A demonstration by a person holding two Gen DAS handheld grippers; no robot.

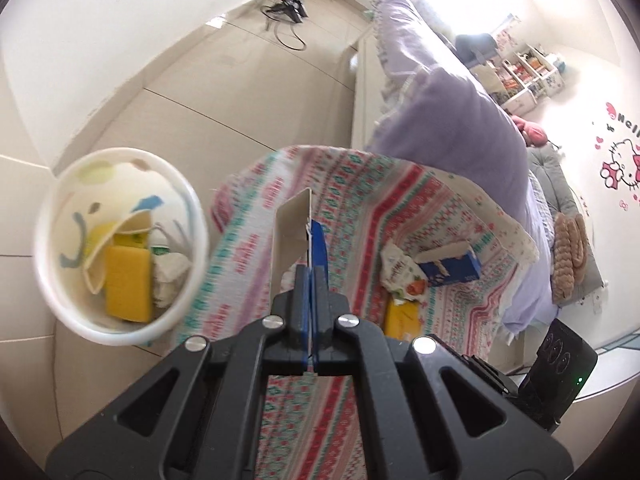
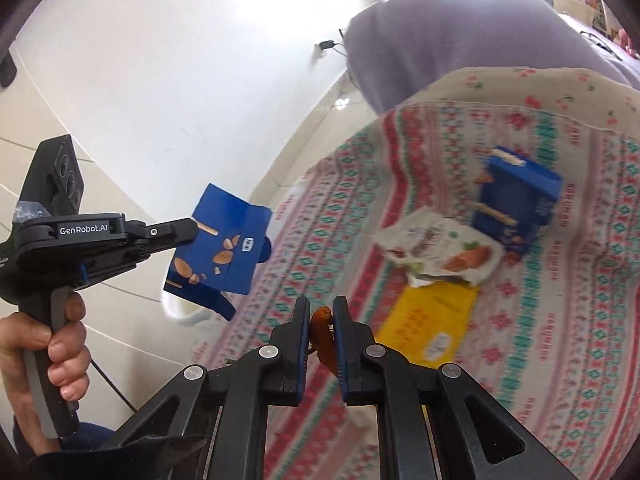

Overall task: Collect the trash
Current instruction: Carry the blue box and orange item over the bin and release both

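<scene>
While my left gripper (image 1: 310,276) pinches a blue carton (image 2: 218,246) and my right gripper (image 2: 321,320) clamps an orange scrap (image 2: 323,338), I judge the next move is left, over the bin (image 1: 120,242), before letting go.

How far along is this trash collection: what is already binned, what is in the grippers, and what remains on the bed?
Done: the white bin already holds a yellow sponge, crumpled tissue and a curved card piece. In hand: the left gripper is shut on a flattened blue carton; the right gripper pinches an orange-brown scrap. Left on the patterned blanket: a blue box, a crumpled wrapper and a yellow packet.
</scene>
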